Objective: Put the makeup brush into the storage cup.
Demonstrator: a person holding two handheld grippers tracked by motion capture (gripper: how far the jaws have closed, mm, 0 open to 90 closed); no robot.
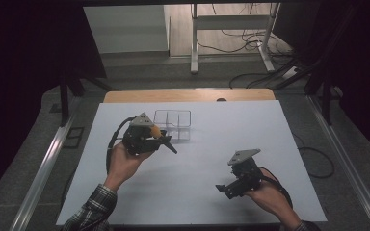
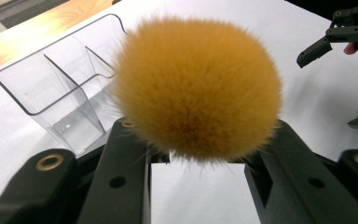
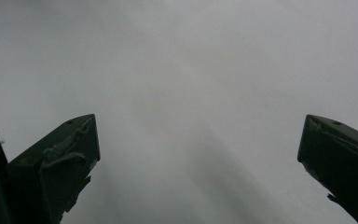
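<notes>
Orange pompom (image 2: 198, 88) sits clamped between left gripper (image 2: 198, 161) jaws.

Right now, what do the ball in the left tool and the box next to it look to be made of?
Ball: soft orange fluff, probably synthetic fur or yarn; fine hairs stand out all round its edge.
Box: clear hard plastic by the look, glossy; the white table shows through its thin walls and dividers.

The right tool (image 3: 198, 154) hangs over bare white table (image 3: 191, 70) (jaws spread wide apart).
</notes>
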